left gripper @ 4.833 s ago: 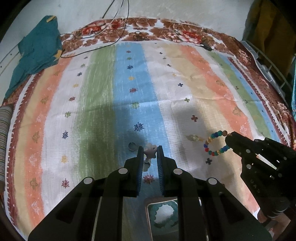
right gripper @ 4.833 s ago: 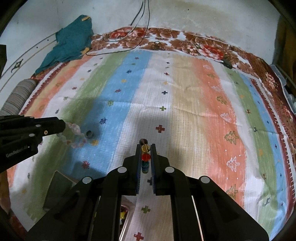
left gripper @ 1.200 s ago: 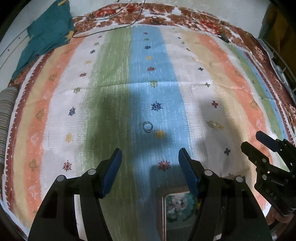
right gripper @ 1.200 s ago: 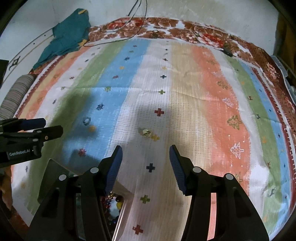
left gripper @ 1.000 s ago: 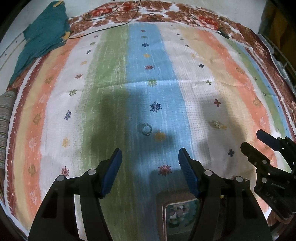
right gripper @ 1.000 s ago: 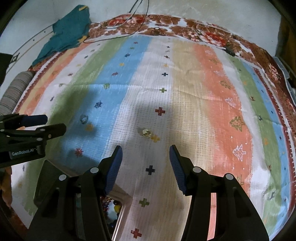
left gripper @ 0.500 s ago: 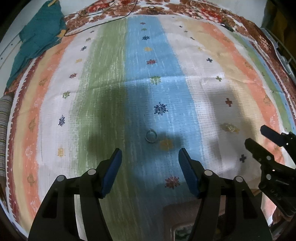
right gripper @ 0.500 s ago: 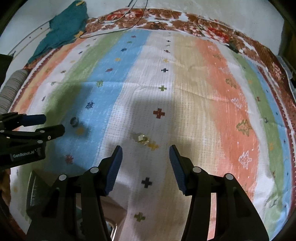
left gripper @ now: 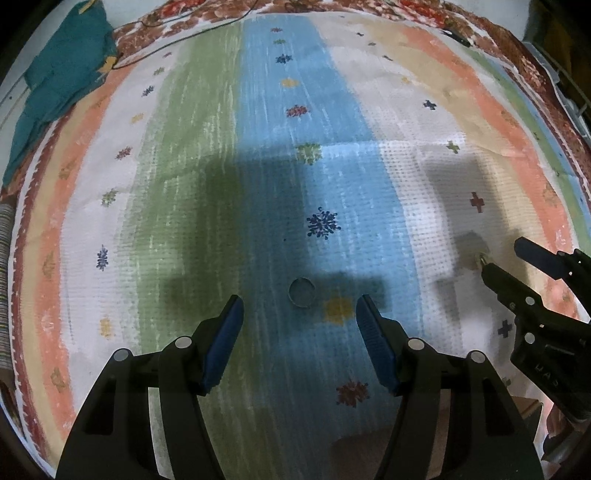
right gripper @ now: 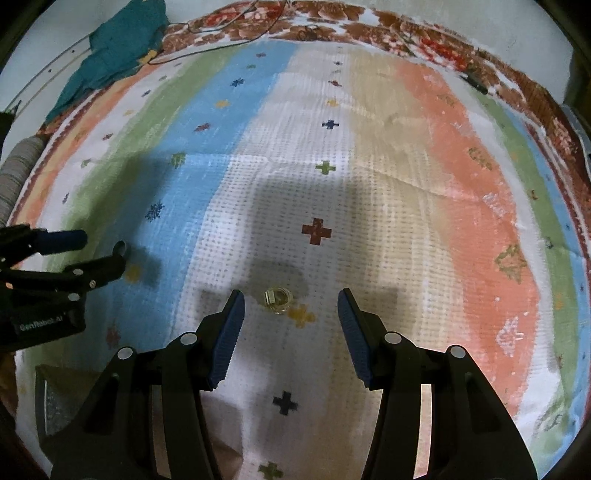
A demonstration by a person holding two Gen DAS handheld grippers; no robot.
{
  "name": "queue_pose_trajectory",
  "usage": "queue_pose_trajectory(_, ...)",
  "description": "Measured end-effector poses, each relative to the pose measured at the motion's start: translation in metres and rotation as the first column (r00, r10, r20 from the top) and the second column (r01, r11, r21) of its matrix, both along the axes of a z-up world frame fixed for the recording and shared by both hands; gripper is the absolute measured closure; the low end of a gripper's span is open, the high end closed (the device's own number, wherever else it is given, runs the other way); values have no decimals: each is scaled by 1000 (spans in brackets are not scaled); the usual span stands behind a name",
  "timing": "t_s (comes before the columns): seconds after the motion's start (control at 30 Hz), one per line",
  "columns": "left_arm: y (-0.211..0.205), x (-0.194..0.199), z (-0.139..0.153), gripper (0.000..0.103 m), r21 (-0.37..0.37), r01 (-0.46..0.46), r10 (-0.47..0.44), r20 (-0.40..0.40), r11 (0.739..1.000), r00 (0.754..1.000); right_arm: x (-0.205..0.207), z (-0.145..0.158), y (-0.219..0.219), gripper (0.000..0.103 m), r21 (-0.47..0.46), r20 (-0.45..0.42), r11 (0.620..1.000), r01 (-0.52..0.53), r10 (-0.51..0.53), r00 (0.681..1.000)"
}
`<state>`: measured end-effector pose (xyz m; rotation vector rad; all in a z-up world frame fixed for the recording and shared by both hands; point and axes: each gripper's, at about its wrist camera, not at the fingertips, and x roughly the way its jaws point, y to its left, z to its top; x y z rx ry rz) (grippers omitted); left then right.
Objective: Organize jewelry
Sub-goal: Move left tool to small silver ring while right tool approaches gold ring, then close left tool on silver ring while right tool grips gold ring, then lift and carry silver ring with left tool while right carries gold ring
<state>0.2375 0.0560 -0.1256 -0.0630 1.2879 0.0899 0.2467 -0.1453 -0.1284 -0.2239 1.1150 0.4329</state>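
The left gripper (left gripper: pixel 299 325) stands apart over a silver ring (left gripper: pixel 302 292) lying flat at frame centre. The right gripper (right gripper: pixel 291 321), closing, brackets a gold ring (right gripper: pixel 277 298) without touching. Both look light, hard and slippery, best pinched across the band.

We see a bed under a striped sheet (left gripper: pixel 207 155) | dark ring (left gripper: pixel 301 291) on our blue stripe | gold ring (right gripper: pixel 277 298) on white | teal cloth (left gripper: pixel 55 81) and black cable (right gripper: pixel 221 27) at far edge

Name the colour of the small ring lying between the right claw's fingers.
Gold small ring, clearest in right wrist view.
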Motion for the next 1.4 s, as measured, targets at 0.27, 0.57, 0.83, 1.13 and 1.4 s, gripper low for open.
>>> queue_pose_trajectory(0.27, -1, 10, -7, 47, 10, 9, -9, -13, 1000, 1000, 10, -11, 4, 60, -6, -19, 1000, 8, -8, 1000)
queue_pose_trajectory(0.57, -9, 15, -19, 66, 41, 58, -57, -23, 997, 998, 14, -15, 5, 78, 18, -41, 1000, 13, -13, 999)
queue_pose_trajectory(0.83, -17, 12, -19, 85, 47, 83, -82, -36, 995, 996, 9, -15, 9, 86, -21, -44, 1000, -5, 4, 999)
queue_pose_trajectory(1.13, -12, 10, -9, 85, 33, 58, -58, -17, 998, 998, 2, -3, 8, 87, -10, -16, 1000, -14, 14, 1000)
queue_pose_trajectory(1.4, -10, 4, 5, 85, 35, 57, -58, 22, 998, 998, -11, 10, 8, 87, -12, 11, 1000, -28, 28, 1000)
